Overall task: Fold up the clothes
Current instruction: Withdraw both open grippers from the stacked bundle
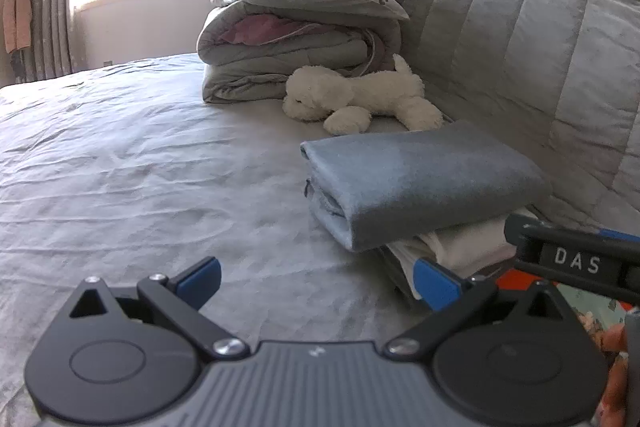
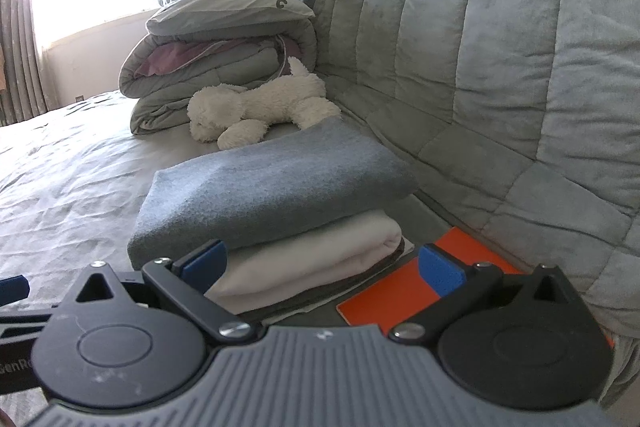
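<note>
Both grippers empty, folded stack sitting on the bed.
My left gripper [image 1: 316,281] has its fingers wide, over bare sheet; right gripper [image 2: 324,265] fingers wide too, at the stack's near edge. Blue towel [image 2: 272,195] tops white cloth [image 2: 316,259], at 2 o'clock in left view. Plush dog [image 1: 360,99] beyond at 12, orange card [image 2: 404,291] right.

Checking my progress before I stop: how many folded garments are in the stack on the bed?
3 visible: the blue-grey one on top, the white one beneath it, and a dark grey one at the bottom. More may be hidden underneath.
</note>
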`<state>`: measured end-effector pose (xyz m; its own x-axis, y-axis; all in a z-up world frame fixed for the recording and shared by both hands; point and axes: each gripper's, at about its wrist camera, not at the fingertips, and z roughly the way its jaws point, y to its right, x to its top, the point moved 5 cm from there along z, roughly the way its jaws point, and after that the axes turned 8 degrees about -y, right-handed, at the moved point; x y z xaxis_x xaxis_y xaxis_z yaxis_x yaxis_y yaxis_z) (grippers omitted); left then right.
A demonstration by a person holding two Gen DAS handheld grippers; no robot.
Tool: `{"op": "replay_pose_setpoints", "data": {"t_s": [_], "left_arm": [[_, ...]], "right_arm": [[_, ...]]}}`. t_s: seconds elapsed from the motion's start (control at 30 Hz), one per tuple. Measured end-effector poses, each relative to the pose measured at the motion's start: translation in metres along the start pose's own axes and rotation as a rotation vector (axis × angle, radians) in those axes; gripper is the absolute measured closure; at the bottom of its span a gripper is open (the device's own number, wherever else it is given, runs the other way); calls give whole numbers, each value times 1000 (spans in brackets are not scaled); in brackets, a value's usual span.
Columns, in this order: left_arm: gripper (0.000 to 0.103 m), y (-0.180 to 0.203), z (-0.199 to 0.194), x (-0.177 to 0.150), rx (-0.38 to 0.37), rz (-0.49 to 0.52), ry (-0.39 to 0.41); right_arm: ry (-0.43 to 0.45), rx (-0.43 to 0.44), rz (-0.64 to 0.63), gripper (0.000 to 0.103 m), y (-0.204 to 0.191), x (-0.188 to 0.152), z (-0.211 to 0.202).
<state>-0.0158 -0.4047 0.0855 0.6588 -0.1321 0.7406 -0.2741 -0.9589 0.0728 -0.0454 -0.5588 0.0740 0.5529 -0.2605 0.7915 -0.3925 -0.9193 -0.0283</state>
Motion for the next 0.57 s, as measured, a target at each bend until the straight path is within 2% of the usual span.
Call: {"op": "replay_pose_setpoints", "data": {"t_s": [0.57], "left_arm": [[1, 5, 0, -4, -26, 4, -2]], "right_arm": [[-3, -22, -11, 0, 1, -2, 1]]}}
